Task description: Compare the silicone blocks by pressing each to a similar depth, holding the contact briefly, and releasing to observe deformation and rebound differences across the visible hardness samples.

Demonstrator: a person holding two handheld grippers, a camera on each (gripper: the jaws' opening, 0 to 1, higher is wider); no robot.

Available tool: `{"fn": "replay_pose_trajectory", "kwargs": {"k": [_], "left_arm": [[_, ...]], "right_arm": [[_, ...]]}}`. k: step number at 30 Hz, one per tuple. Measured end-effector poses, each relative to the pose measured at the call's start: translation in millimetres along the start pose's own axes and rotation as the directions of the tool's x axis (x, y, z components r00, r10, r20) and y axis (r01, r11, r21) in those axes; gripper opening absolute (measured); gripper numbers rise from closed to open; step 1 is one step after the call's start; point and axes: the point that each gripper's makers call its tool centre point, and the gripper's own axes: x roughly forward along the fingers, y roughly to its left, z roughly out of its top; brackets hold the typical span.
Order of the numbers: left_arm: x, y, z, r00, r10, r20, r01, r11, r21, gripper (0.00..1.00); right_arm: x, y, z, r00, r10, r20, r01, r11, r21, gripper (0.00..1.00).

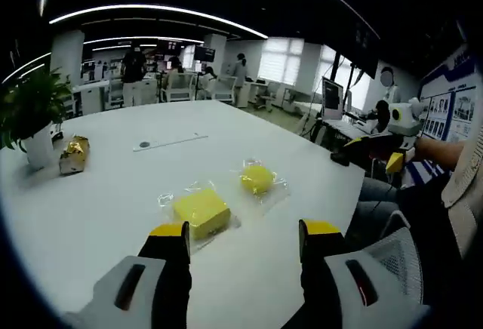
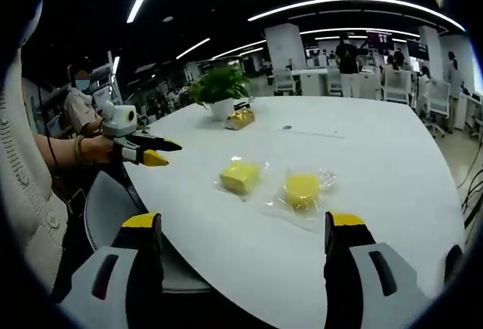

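Two yellow silicone blocks lie in clear bags on the white table (image 1: 98, 208). The square block (image 1: 201, 211) (image 2: 240, 176) sits just beyond my left gripper (image 1: 245, 231), whose yellow-tipped jaws stand wide apart and hold nothing. The round block (image 1: 257, 179) (image 2: 302, 189) lies beside the square one, a short gap between them. My right gripper (image 2: 243, 223) is open too, held off the table's near edge, short of both blocks. In the left gripper view the right gripper (image 1: 377, 154) shows at the far right in a hand. The left gripper (image 2: 157, 152) appears left of the blocks in the right gripper view.
A potted plant (image 1: 30, 110) (image 2: 219, 87) and a gold-wrapped item (image 1: 74, 155) (image 2: 240, 119) stand near one table end. A thin strip (image 1: 170, 142) lies mid-table. A mesh chair (image 1: 396, 257) (image 2: 113, 201) sits at the near edge. People and desks are far behind.
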Motion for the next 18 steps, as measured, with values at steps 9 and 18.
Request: {"fn": "replay_pose_trajectory", "kwargs": {"k": [9, 18], "left_arm": [[-18.0, -26.6, 0.0, 0.999, -0.052, 0.018, 0.051, 0.998, 0.026, 0.69], [-31.9, -23.0, 7.5, 0.995, -0.035, 0.091, 0.042, 0.996, -0.083, 0.75]], "right_arm": [[-5.6, 1.4, -3.7, 0.999, 0.049, 0.022, -0.051, 0.996, 0.076, 0.91], [-10.8, 6.8, -5.6, 0.998, 0.047, 0.046, -0.051, 0.995, 0.09, 0.91]]}}
